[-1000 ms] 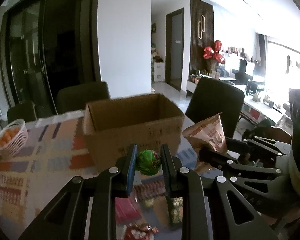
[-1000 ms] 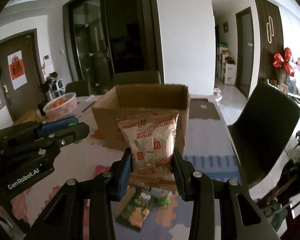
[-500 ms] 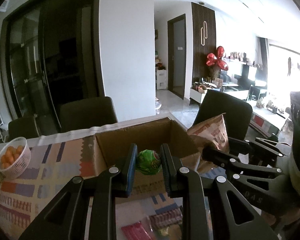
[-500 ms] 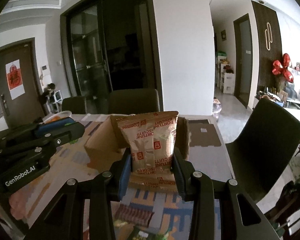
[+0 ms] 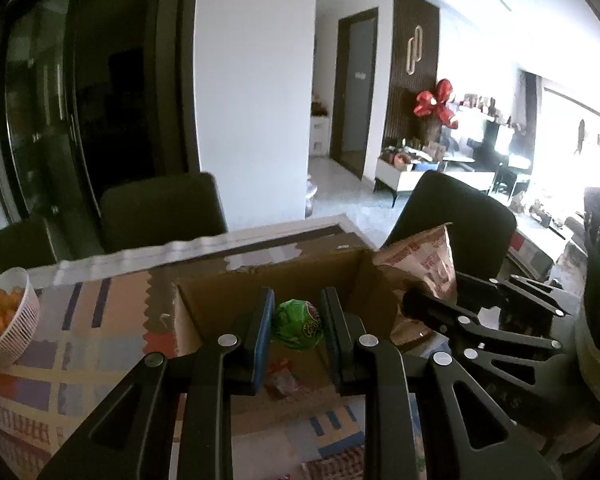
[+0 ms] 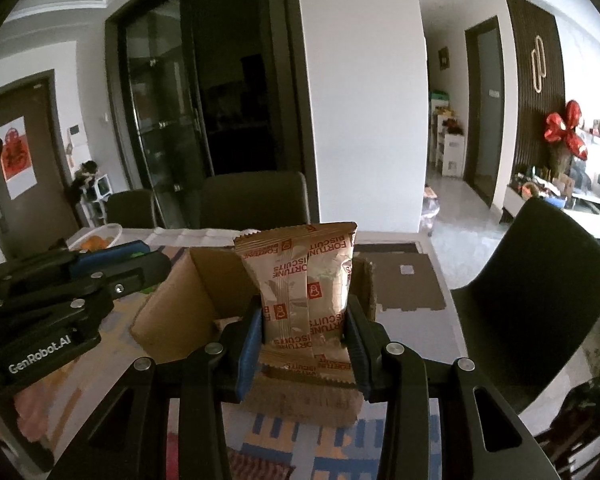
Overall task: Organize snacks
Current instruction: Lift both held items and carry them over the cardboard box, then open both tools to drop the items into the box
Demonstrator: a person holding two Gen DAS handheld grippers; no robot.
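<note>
My left gripper (image 5: 296, 322) is shut on a round green wrapped candy (image 5: 297, 325) and holds it over the open cardboard box (image 5: 204, 300). A small red-wrapped snack (image 5: 282, 376) lies inside the box. My right gripper (image 6: 306, 332) is shut on a tan Fortune Biscuits packet (image 6: 304, 280), held upright above the same box (image 6: 172, 312). The packet also shows in the left wrist view (image 5: 424, 258), at the box's right side. The left gripper's body shows at the left of the right wrist view (image 6: 60, 292).
The box stands on a table with a patterned cloth (image 5: 60, 344). A white basket of orange fruit (image 5: 4, 314) is at the far left. More snack packets lie near the front edge (image 5: 332, 466). Dark chairs (image 5: 160, 212) (image 6: 540, 280) surround the table. A flat cardboard sheet (image 6: 404, 276) lies behind the box.
Both grippers have risen and moved forward over the box. The box's inside now shows below the candy and the packet. Both grips are unchanged.
</note>
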